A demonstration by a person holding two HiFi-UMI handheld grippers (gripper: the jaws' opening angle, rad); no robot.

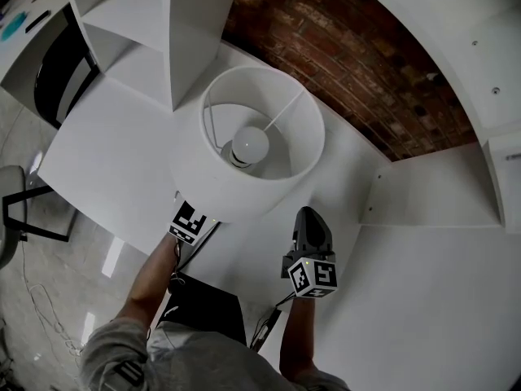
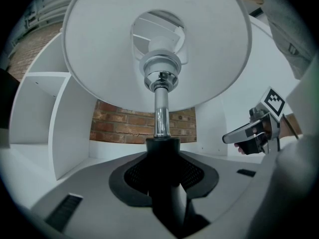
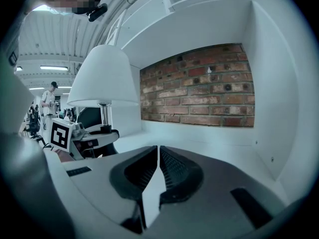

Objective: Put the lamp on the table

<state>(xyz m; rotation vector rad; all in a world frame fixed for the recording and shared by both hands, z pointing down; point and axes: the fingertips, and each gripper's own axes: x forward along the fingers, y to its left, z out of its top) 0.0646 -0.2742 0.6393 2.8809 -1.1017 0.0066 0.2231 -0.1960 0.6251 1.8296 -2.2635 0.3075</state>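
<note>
The lamp has a white shade and shiny silver stem; table white, wall reddish-brown brick, sleeve apparently grey.

left gripper has its fingers clamped on the lamp stem, white shade overhead, right gripper off to the right

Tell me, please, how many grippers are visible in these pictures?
2. The left gripper grips the stem of the lamp beneath its shade; the right gripper is beside it, fingers together, holding nothing. None seems hidden.
</note>
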